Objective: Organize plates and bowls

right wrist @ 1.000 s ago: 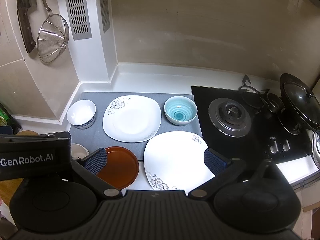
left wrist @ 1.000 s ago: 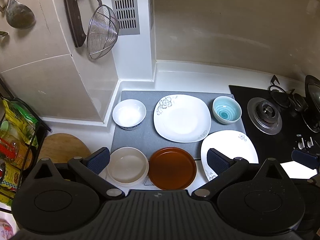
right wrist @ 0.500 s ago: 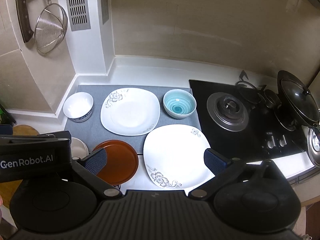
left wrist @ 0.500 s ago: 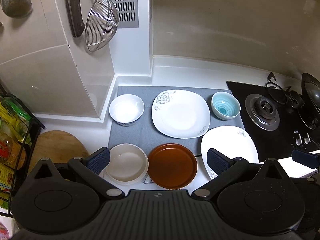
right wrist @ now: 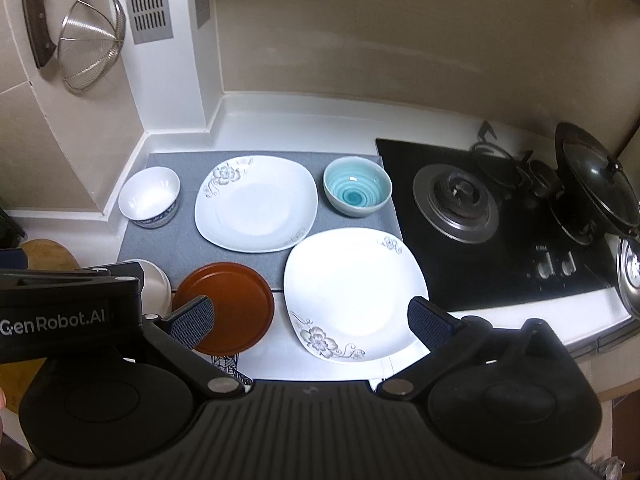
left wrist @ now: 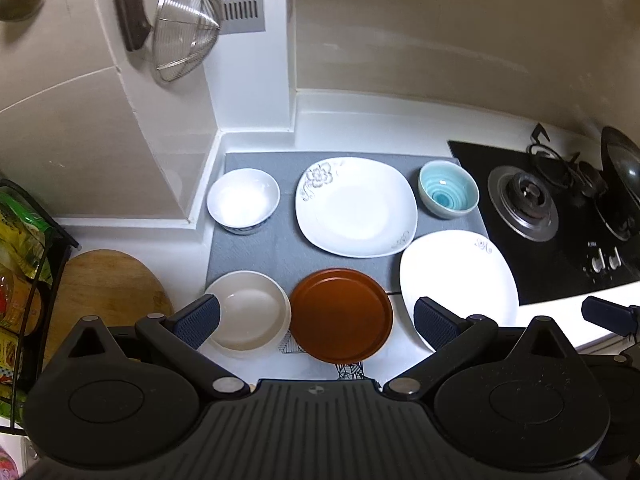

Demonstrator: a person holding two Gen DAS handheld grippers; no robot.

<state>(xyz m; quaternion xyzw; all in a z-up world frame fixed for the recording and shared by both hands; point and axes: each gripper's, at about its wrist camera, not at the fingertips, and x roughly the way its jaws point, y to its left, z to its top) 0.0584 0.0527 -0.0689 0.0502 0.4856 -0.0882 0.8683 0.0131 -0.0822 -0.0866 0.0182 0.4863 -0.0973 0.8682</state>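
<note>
I hold my left gripper (left wrist: 316, 318) above the near edge of the counter, its fingers spread wide and nothing between them. Under it sit a cream shallow bowl (left wrist: 248, 314) and, touching its right side, a brown round plate (left wrist: 341, 314). My right gripper (right wrist: 310, 320) hovers likewise released and empty, over the nearer square white plate (right wrist: 354, 292) with flower prints at its corners.

A grey mat (left wrist: 256, 248) covers the back part of the counter. On it, from left to right, stand a white bowl (left wrist: 243, 200), a second square floral plate (left wrist: 356, 206) and a blue bowl with a spiral pattern (left wrist: 448, 194). The nearer square plate lies half on the mat's right front corner and just overlaps the rim of the farther one. The brown plate and the cream bowl rest at the mat's front edge, partly off it.

To the right is a black gas hob (right wrist: 456, 202) with a lidded wok (right wrist: 596, 184) on the far burner. A wire strainer (right wrist: 90, 44) and a cleaver (right wrist: 38, 16) hang on the wall to the left. A wooden board (left wrist: 100, 288) lies at the left beside a wire rack of packets (left wrist: 20, 248).
</note>
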